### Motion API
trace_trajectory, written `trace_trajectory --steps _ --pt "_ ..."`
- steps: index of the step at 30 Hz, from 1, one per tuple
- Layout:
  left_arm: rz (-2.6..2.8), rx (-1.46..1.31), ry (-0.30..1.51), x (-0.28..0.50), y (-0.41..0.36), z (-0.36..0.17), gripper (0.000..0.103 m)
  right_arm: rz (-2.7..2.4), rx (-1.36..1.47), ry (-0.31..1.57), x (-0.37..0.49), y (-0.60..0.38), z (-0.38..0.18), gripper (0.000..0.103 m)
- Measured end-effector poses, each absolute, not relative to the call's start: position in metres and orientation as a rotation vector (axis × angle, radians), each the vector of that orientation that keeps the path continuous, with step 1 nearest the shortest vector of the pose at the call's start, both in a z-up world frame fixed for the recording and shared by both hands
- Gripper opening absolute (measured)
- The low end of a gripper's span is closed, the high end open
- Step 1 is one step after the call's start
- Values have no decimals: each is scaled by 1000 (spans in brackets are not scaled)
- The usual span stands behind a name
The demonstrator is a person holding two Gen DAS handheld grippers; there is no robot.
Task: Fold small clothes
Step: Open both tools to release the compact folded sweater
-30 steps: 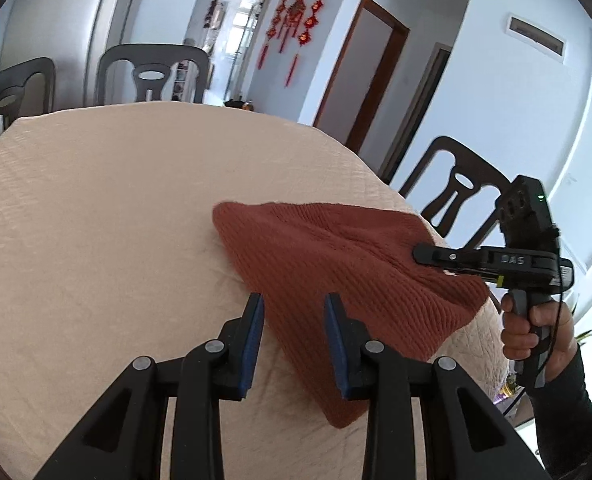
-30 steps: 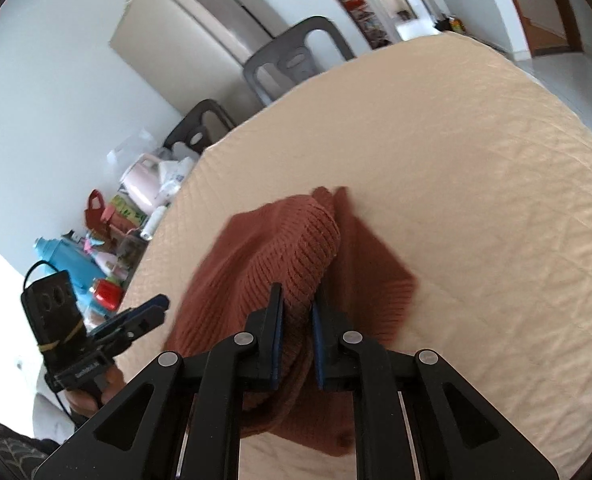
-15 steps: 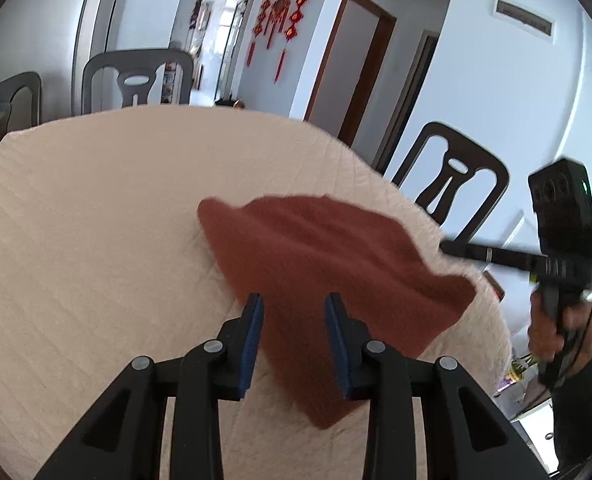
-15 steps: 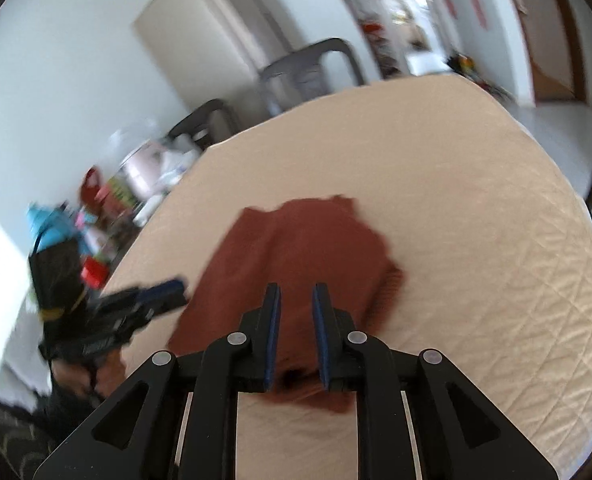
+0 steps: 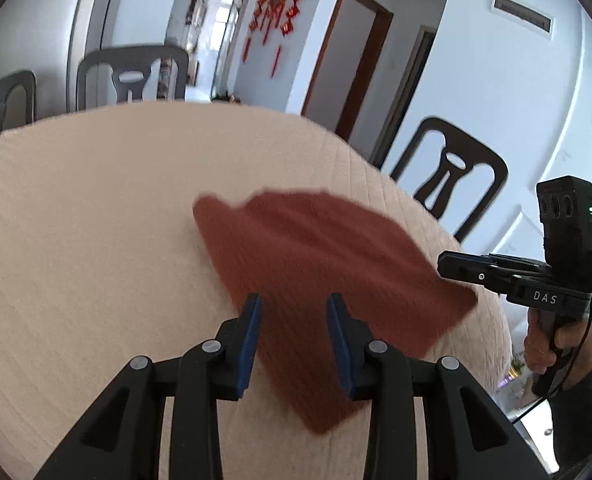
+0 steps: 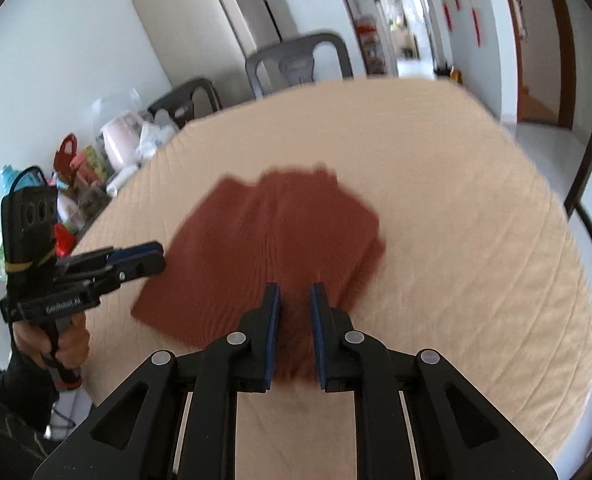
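A rust-red knitted garment [image 5: 320, 272] lies flat and folded on the beige quilted table cover [image 5: 95, 220]; it also shows in the right wrist view [image 6: 271, 240]. My left gripper [image 5: 293, 312] is open and empty, hovering above the garment's near edge. My right gripper [image 6: 294, 300] is open with a narrow gap, empty, raised above the garment's near edge. The right gripper also shows in the left wrist view [image 5: 448, 268], off the garment's right corner. The left gripper shows in the right wrist view [image 6: 151, 256], at the garment's left edge.
Dark chairs stand around the table: one at the right [image 5: 452, 184], two at the far side [image 5: 131, 76]. Bottles, bags and clutter [image 6: 95, 160] sit beyond the table's left end. The table's edge falls away at the right [image 6: 568, 280].
My right gripper has let go of the garment fold, opened slightly and pulled back and up. The garment now lies flat. My left gripper has stayed open above its near edge.
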State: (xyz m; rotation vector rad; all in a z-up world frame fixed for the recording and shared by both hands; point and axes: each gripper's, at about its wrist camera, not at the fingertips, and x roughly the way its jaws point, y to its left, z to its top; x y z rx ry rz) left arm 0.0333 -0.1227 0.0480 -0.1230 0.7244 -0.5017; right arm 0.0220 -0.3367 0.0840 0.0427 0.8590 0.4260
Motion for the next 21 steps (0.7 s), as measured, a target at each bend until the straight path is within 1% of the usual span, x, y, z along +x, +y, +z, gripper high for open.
trace_trajectory --steps 4,7,10,13,21 --pt "-483 -132 729 55 -136 49 36 367 59 844 50 -328 79 15" --pt "-446 -93 771 61 -144 35 37 297 47 917 72 -331 53 15" --pt "-431 -114 769 56 -136 26 39 308 60 897 67 -339 51 15" --pt "-416 -140 788 56 -132 21 45 296 63 878 61 -342 49 14" --pt "-385 -118 800 54 -137 26 45 286 19 877 59 -335 61 15"
